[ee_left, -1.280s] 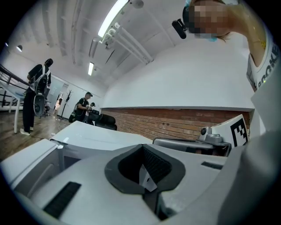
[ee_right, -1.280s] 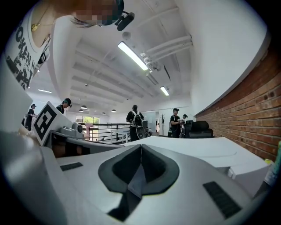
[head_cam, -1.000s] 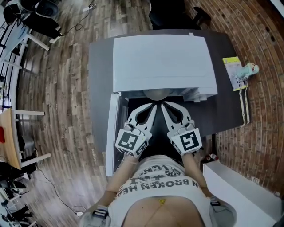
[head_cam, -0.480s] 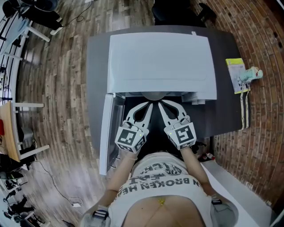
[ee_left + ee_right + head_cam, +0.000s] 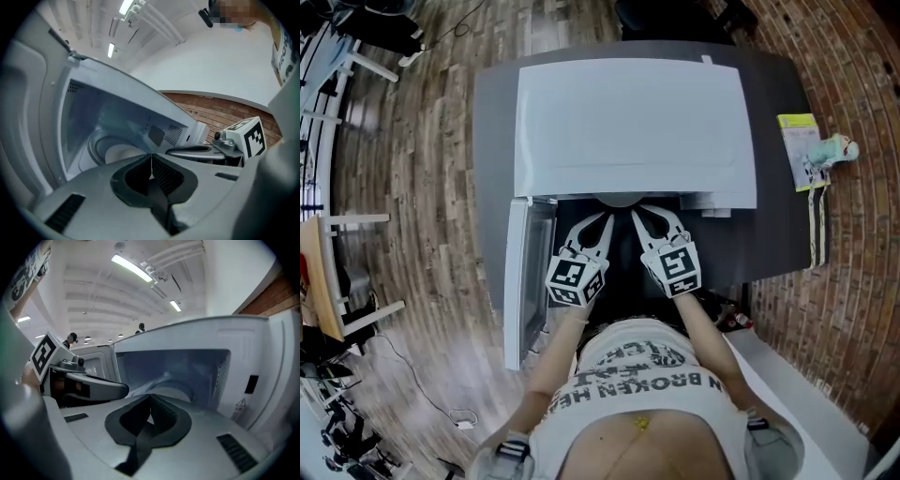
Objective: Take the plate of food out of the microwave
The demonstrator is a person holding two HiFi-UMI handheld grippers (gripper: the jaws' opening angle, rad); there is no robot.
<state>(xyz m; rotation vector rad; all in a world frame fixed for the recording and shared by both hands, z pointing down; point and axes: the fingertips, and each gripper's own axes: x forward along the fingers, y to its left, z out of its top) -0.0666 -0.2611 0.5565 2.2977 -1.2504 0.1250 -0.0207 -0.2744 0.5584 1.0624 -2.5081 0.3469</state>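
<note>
A white microwave (image 5: 628,122) stands on a dark table (image 5: 773,234), its door (image 5: 523,281) swung open to the left. A pale plate (image 5: 621,200) just shows at the mouth of the cavity; in the left gripper view the plate (image 5: 117,152) lies on the cavity floor, and the right gripper view shows the plate (image 5: 176,391) too. My left gripper (image 5: 605,218) and right gripper (image 5: 636,216) sit side by side at the opening, tips close to the plate's near edge. Both are shut with nothing visible between the jaws.
A yellow-green packet (image 5: 795,141) and a small pale figure (image 5: 832,148) lie at the table's right end. A white box (image 5: 811,398) stands at the lower right by the brick surface. Chairs and a desk (image 5: 323,272) stand on the wooden floor at left.
Both grippers have moved forward towards the microwave's opening, staying shut. The head view has shifted, so the microwave looks larger and nearer.
</note>
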